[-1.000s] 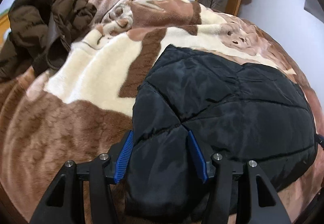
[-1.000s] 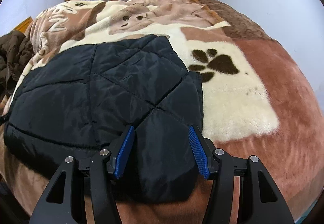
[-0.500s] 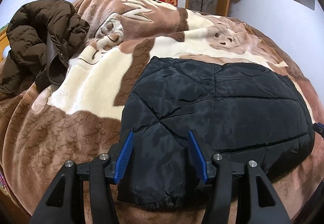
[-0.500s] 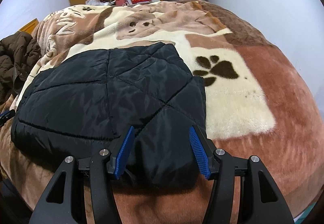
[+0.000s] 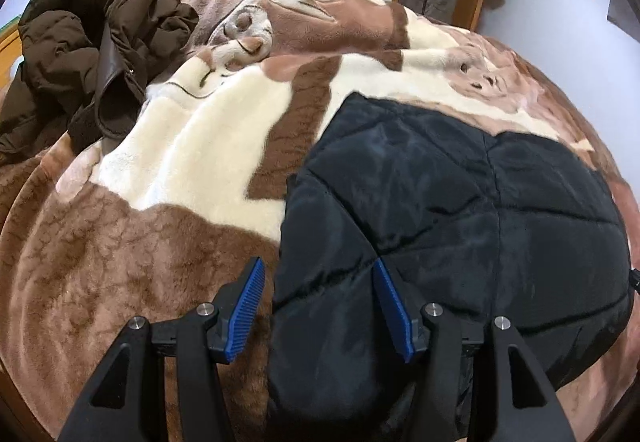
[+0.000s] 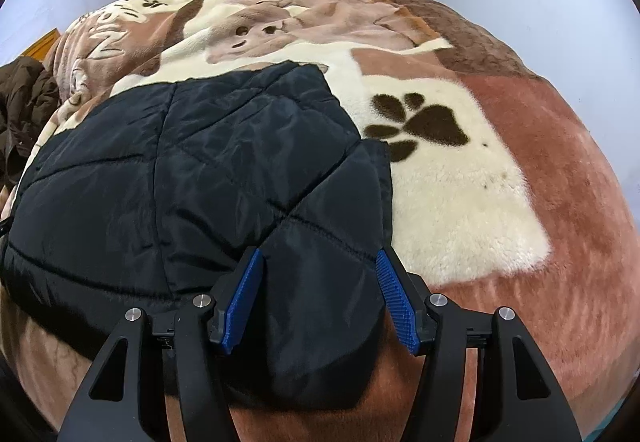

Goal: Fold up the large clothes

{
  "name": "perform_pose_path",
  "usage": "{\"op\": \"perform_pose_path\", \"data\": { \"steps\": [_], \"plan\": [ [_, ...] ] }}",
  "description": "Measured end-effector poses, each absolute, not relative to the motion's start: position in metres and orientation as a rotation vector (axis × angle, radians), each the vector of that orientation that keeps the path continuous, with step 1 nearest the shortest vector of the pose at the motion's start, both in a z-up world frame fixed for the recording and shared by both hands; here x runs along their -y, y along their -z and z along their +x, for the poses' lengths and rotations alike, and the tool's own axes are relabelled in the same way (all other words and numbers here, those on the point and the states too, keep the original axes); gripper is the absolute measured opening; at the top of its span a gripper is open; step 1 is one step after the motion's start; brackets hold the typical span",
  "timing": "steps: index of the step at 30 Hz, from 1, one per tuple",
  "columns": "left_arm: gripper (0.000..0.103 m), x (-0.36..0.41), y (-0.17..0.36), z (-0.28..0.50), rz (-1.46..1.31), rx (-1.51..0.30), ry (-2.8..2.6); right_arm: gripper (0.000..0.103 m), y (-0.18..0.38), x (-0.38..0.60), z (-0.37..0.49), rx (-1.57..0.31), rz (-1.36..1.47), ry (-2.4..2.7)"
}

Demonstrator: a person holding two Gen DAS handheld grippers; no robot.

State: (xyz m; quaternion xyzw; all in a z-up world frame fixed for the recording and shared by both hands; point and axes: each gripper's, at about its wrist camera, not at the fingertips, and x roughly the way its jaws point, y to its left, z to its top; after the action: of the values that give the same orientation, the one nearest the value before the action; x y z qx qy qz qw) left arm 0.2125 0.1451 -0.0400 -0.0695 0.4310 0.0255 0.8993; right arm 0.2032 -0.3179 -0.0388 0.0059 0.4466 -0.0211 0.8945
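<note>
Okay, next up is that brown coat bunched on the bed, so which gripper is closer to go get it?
Left. The brown coat fills the left gripper's upper-left view, across bare blanket. From the right gripper, whose jaws are opening, it shows only at the far edge, beyond the black jacket.
</note>
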Motion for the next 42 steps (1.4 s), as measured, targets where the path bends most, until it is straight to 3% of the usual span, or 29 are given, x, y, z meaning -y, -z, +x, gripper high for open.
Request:
{"op": "perform_pose_path", "data": {
  "steps": [4,6,7,10,19,33,37,42],
  "plan": [
    [0.061,-0.147,0.047,0.227,-0.135,-0.908,-0.024,0.059,0.046,0.324,0.213,-0.951,0.055,0.022],
    [0.070,-0.157,0.058,0.234,-0.186,-0.933,-0.013,0.066,0.053,0.335,0.217,-0.965,0.112,0.015],
    [0.074,-0.160,0.061,0.235,-0.212,-0.936,-0.011,0.075,0.057,0.342,0.218,-0.978,0.144,0.019],
    [0.081,-0.165,0.071,0.237,-0.240,-0.940,0.010,0.077,0.070,0.364,0.220,-1.006,0.273,0.003],
    [0.086,-0.169,0.097,0.259,-0.345,-0.965,0.075,0.077,0.093,0.374,0.238,-1.039,0.395,-0.058],
    [0.084,-0.177,0.114,0.261,-0.513,-0.988,0.156,0.077,0.108,0.377,0.250,-1.087,0.516,-0.161],
    [0.084,-0.174,0.117,0.277,-0.531,-1.006,0.182,0.073,0.114,0.373,0.261,-1.100,0.533,-0.190],
    [0.076,-0.171,0.118,0.273,-0.555,-0.996,0.204,0.055,0.108,0.367,0.254,-1.086,0.508,-0.212]
  ]
}}
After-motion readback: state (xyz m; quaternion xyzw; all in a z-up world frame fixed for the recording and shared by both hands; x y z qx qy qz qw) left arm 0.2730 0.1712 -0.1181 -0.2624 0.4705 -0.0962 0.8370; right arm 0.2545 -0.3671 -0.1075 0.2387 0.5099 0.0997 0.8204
